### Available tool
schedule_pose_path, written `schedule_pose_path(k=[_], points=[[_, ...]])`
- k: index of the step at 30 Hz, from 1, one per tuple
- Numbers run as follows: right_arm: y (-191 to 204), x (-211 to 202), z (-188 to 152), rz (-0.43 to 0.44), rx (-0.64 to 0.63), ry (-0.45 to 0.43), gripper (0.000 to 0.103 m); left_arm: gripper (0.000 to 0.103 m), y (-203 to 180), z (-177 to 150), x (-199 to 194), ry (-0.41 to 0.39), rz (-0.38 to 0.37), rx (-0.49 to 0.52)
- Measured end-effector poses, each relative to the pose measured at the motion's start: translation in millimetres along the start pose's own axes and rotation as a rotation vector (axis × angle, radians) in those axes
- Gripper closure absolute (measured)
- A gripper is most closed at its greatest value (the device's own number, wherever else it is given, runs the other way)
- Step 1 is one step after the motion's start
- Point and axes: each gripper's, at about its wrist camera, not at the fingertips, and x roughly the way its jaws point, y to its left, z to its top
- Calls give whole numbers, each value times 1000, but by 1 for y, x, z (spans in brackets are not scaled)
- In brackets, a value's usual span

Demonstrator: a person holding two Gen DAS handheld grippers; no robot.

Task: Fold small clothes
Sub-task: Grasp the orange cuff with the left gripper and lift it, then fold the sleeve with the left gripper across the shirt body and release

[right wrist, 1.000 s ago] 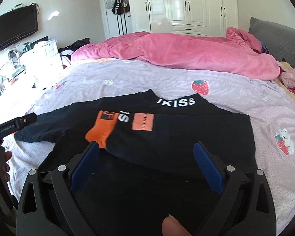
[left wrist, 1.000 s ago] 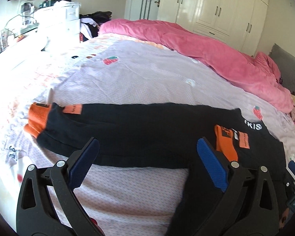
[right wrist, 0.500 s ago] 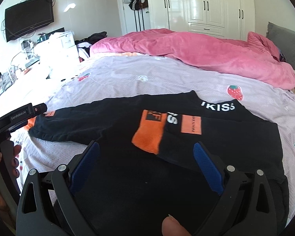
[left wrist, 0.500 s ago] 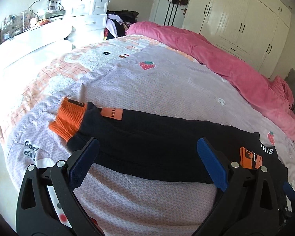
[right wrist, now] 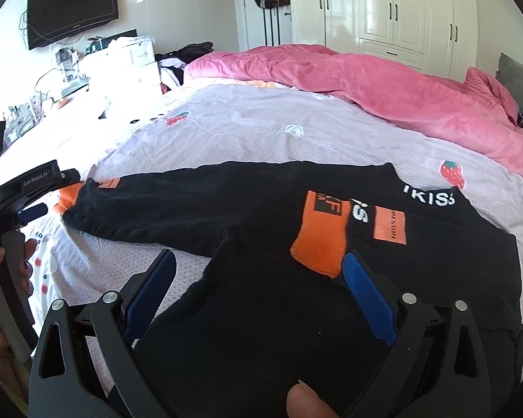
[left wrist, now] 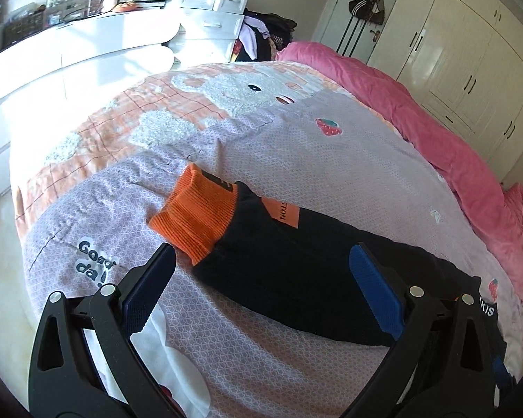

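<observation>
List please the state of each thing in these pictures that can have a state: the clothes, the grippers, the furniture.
Black top: spread flat on the bed.
Right sleeve: folded across the chest.
Left sleeve: stretched out sideways, not yet folded.
Left gripper: open, empty, near the orange cuff.
Right gripper: open, empty, over the top.
Pink duvet: bunched up.
Wardrobe doors: shut.
TV: off.

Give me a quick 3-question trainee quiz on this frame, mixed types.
1. True or false: the left gripper is shut on the outstretched sleeve's orange cuff.
2. The other orange cuff lies: A) folded onto the black sweatshirt's chest, B) off the bed, C) under the pink duvet.
3. Fill in: the right gripper's fingers are ____.

Key: 1 false; 2 A; 3 open.
</observation>
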Motion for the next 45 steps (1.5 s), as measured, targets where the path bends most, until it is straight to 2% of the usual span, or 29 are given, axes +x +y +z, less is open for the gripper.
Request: schedule_pose_path(k=[3, 12, 18, 20, 21, 22, 25, 29, 32, 35, 42, 45], points=[[9, 6, 4, 13, -23, 2, 7, 10, 9, 1, 4, 5, -1, -34], [28, 17, 10, 51, -68, 15, 7, 12, 24, 6, 25, 22, 76, -68], [20, 23, 2, 46, -54, 35, 7, 40, 32, 8, 54, 31, 123, -147], [14, 23, -2, 52, -26, 43, 7, 54, 33, 8, 56, 23, 139, -149], [12, 23, -4, 56, -17, 45, 7, 59, 33, 8, 54, 14, 129, -154], [10, 23, -6, 60, -8, 49, 7, 72, 34, 9, 53, 7, 111, -164], [4, 20, -13, 54, 6, 51, 7, 95, 32, 10, 48, -14, 84, -167], [-11, 10, -19, 43, 48, 34, 7, 95, 17, 17, 23, -83, 0, -137], [-29, -1, -27, 20, 94, 23, 7, 95, 4, 20, 0, -122, -98, -125], [-55, -13, -36, -15, 157, 21, 7, 95, -15, 20, -20, -157, -159, -80], [-98, -44, -48, -61, 263, -9, 7, 95, -58, 6, -42, -166, -277, 8], [-114, -55, -54, -83, 292, -15, 7, 95, -85, -7, -51, -157, -330, 84]])
